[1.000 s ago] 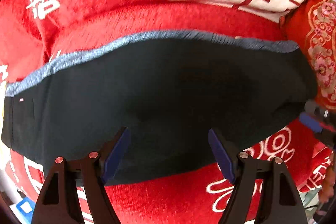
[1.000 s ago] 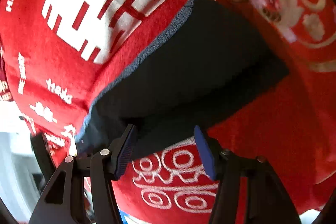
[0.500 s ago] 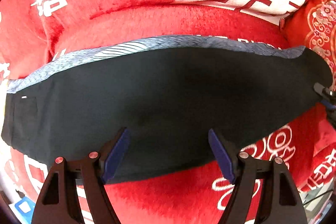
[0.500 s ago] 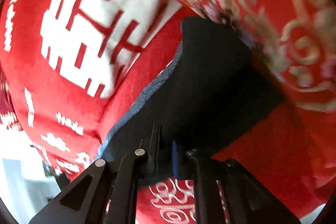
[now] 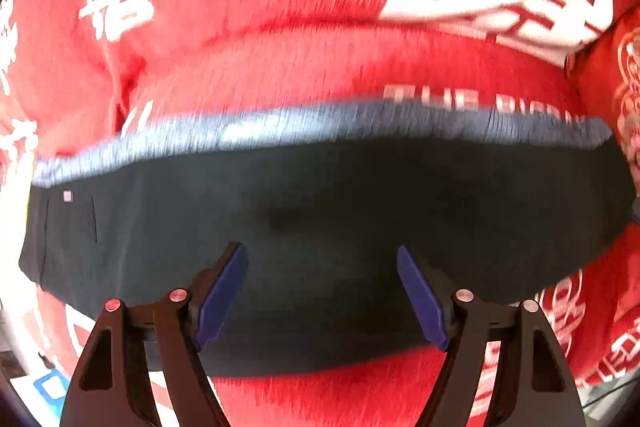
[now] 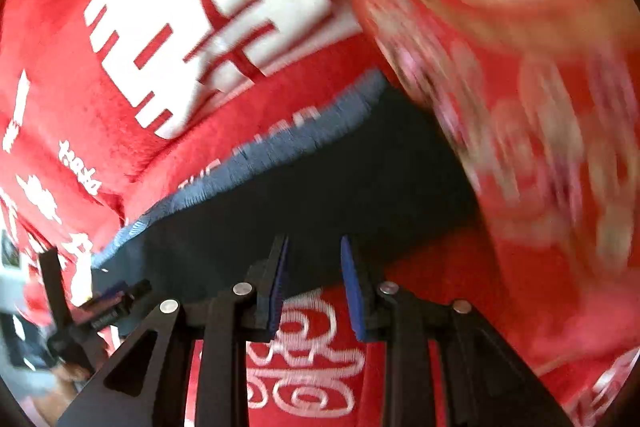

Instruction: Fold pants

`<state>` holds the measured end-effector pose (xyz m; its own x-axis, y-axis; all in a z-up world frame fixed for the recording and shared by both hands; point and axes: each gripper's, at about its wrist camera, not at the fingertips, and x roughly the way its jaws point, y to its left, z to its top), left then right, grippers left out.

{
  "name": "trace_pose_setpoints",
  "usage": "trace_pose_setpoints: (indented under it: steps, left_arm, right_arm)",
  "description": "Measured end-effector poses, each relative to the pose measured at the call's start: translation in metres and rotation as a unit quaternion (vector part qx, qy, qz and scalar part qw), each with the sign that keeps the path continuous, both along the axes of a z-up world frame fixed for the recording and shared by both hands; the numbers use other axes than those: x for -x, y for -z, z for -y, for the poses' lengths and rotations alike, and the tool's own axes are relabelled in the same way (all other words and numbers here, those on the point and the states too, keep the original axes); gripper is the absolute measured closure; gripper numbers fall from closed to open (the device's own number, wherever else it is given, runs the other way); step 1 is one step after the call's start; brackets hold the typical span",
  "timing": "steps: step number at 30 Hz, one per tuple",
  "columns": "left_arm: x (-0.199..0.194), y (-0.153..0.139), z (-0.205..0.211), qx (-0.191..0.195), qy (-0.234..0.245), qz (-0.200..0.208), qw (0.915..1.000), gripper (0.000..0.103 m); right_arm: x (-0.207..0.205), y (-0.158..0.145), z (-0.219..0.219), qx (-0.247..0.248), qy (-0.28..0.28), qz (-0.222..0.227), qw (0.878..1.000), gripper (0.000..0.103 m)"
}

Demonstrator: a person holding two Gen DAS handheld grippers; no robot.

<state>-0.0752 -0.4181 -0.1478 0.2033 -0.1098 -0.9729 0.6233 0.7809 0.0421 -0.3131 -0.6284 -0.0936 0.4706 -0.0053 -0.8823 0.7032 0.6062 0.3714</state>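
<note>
The dark navy pants [image 5: 320, 211] lie folded as a long band across a red blanket, with a grey-blue ribbed waistband [image 5: 280, 127] along the far edge. My left gripper [image 5: 322, 291] is open and empty, its blue pads spread over the near edge of the pants. In the right wrist view the pants [image 6: 360, 187] run from lower left to upper right. My right gripper [image 6: 312, 283] is open a little and empty at the pants' near edge, over the red blanket. The left gripper [image 6: 100, 303] shows at the lower left there.
The red blanket [image 5: 280, 27] has large white characters and a soft ridge behind the pants. An ornate red and gold cushion [image 6: 520, 67] presses against the pants' right end. A blue and white object [image 5: 48, 387] lies past the blanket's lower left edge.
My right gripper closed at the pants' right end half a second ago and has now opened part way and drawn back. The left gripper stayed open; the pants sit lower in its view.
</note>
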Motion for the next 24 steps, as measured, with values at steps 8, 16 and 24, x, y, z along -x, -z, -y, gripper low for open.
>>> trace_pose_setpoints:
  steps: [8,16,24]
  left_arm:
    - [-0.035,0.037,0.051,-0.015,-0.005,0.029,0.9994,0.025]
    - [-0.079,0.030,-0.007,-0.026,-0.101,0.021,0.9943,0.003]
    - [-0.070,0.006,-0.108,-0.068,-0.147,0.022,0.9865,0.003]
  right_arm:
    - [-0.057,0.061,0.066,0.018,0.016,-0.079,0.997,0.079]
    - [-0.055,0.047,0.060,0.021,0.012,-0.075,0.997,0.061]
    - [-0.017,0.034,0.004,0.006,-0.019,-0.071,0.997,0.056]
